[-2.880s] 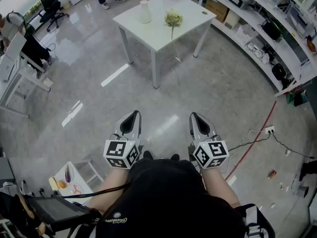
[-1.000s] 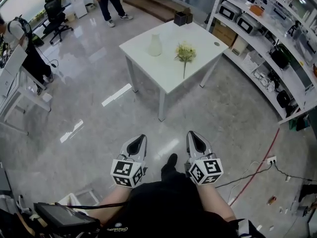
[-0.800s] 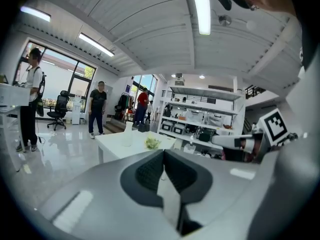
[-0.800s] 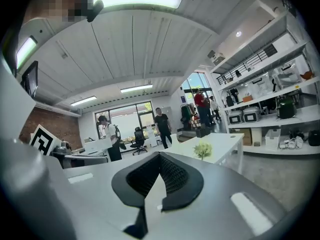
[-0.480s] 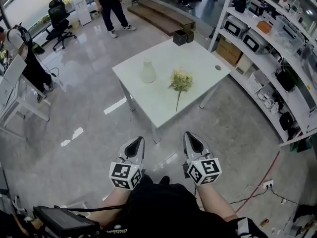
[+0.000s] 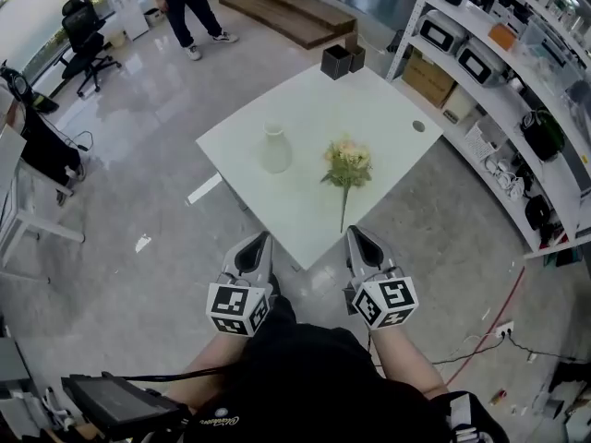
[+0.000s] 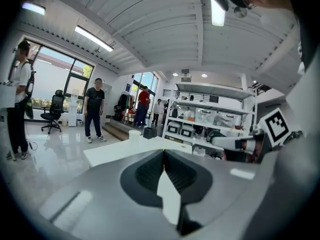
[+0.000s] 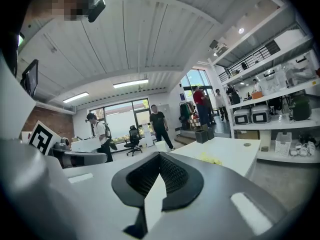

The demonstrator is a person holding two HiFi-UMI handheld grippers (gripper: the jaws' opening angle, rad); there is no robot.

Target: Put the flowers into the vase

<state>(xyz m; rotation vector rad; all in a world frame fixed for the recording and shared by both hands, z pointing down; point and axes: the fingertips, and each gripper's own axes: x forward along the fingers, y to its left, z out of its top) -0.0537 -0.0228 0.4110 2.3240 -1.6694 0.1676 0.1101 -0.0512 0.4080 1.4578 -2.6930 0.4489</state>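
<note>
The flowers [image 6: 347,166] are lying stem-first toward the tabletop's [image 6: 388,118] near corner, nearest the right tool [image 6: 360,240]; it and the left tool [image 6: 256,247] are riding closed, empty.

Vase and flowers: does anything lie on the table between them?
Nothing: the head view shows only bare white table between the vase and the flowers.

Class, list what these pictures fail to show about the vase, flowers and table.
Inside the vase: head view, too small.
Number of stems in the flowers: head view, too small.
Legs of the table: head view, mostly hidden under its top.
The flowers, right gripper view: blurred yellow patch.
</note>
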